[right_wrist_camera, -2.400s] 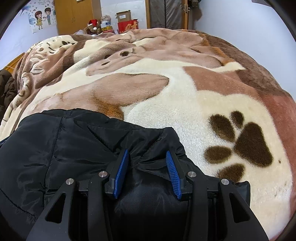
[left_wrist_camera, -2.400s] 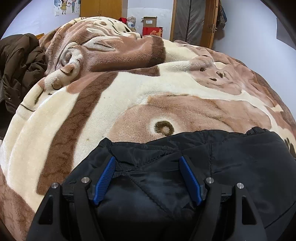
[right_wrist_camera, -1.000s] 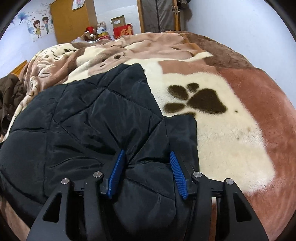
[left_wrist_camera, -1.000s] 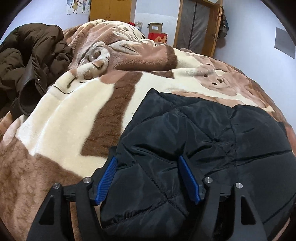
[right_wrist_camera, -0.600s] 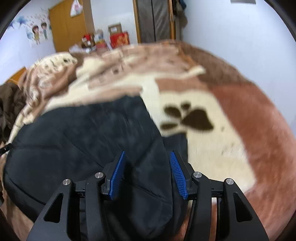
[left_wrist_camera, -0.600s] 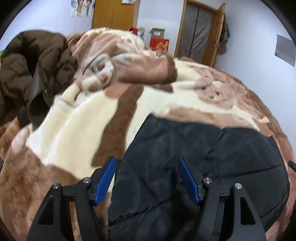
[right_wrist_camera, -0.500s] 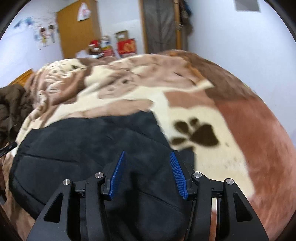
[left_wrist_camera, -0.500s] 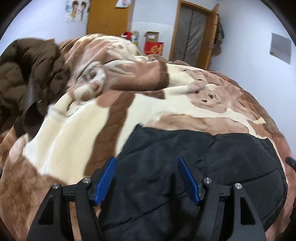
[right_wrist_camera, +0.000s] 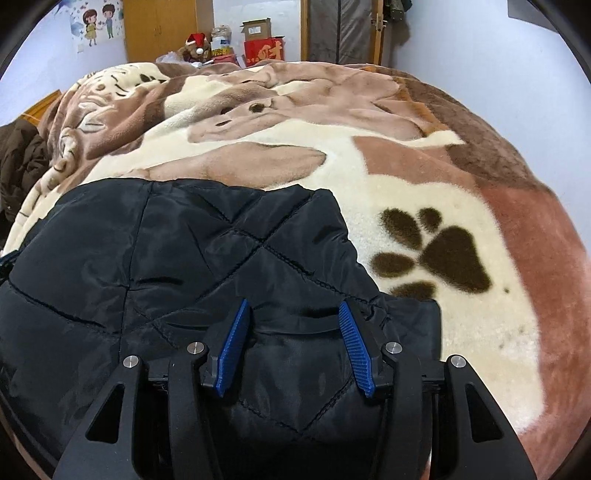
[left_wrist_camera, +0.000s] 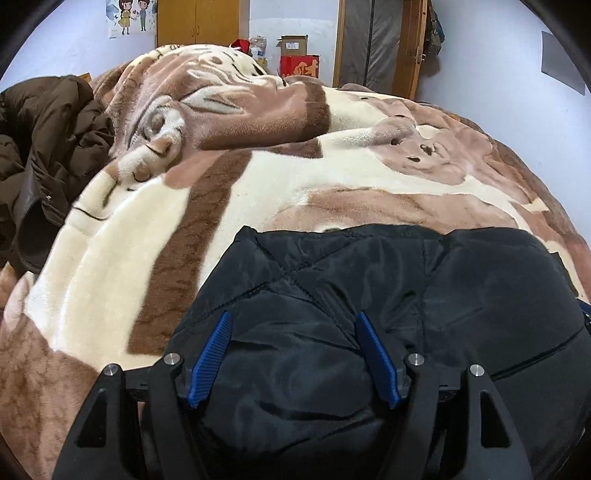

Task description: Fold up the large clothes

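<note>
Both tongs, the left gripper (left_wrist_camera: 291, 354) and the right gripper (right_wrist_camera: 293, 347), are seen spread wide over the black jacket (left_wrist_camera: 424, 295), gripping nothing. The jacket is laid folded on the blanket (left_wrist_camera: 155, 236); it is judged soft, puffy and slippery, best pinched at hem corners. Beyond, a brown coat (left_wrist_camera: 44, 140), wardrobe (left_wrist_camera: 197, 22) and door (left_wrist_camera: 376, 40) are seen.

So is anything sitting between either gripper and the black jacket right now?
Nothing visible. The left gripper and the right gripper both have their jaws spread directly over the black jacket, with quilted fabric bulging between the fingers. The jacket lies on the plush blanket; the brown coat is off at the bed's edge.
</note>
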Tool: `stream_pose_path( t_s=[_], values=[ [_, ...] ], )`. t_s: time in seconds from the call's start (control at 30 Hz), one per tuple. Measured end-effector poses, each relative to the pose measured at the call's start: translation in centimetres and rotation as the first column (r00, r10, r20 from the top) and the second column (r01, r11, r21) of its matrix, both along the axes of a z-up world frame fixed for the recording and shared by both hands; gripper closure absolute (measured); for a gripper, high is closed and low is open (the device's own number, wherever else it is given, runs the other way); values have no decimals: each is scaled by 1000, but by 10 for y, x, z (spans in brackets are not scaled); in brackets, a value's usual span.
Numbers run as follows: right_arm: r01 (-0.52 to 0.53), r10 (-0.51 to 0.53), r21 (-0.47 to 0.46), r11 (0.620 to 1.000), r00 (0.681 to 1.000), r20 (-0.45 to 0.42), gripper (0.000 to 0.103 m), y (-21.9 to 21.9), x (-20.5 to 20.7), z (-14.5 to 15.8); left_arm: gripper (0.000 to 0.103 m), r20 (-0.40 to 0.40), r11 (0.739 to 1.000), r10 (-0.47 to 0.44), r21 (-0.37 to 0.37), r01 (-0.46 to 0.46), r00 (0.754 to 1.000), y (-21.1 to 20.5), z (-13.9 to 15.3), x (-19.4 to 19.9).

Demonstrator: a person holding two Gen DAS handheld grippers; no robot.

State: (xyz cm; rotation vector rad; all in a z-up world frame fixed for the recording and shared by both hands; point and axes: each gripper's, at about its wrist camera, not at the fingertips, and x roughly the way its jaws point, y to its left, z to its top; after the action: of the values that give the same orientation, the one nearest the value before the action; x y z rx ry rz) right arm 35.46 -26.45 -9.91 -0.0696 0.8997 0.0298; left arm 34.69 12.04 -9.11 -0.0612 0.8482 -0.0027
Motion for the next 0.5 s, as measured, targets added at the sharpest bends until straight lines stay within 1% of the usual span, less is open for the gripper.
stream_pose_path(
  t_s=[0.07, 0.2, 0.3, 0.4, 0.5],
  values=[
    [-3, 3, -6, 1000, 1000, 12, 52, 0, -8, 12, 32, 8, 1000, -6, -11, 6, 1000, 3, 11, -10],
    [12, -13, 17, 1000, 999, 38, 52, -7, -30, 32, 32, 32, 1000, -11, -17, 11, 999, 5, 31, -37],
    [15, -17, 29, 999, 998, 56, 52, -8, -52, 44, 32, 49, 999, -21, -45, 23, 999, 2, 44, -57],
    [-1, -1, 37, 999, 998, 67, 52, -2, -66, 51, 32, 63, 996, -60, -64, 64, 996, -15, 52, -74],
    [-47, 44, 42, 998, 997, 70, 52, 14, -75, 54, 32, 64, 990, -115, -73, 120, 991, -40, 52, -82]
  ],
)
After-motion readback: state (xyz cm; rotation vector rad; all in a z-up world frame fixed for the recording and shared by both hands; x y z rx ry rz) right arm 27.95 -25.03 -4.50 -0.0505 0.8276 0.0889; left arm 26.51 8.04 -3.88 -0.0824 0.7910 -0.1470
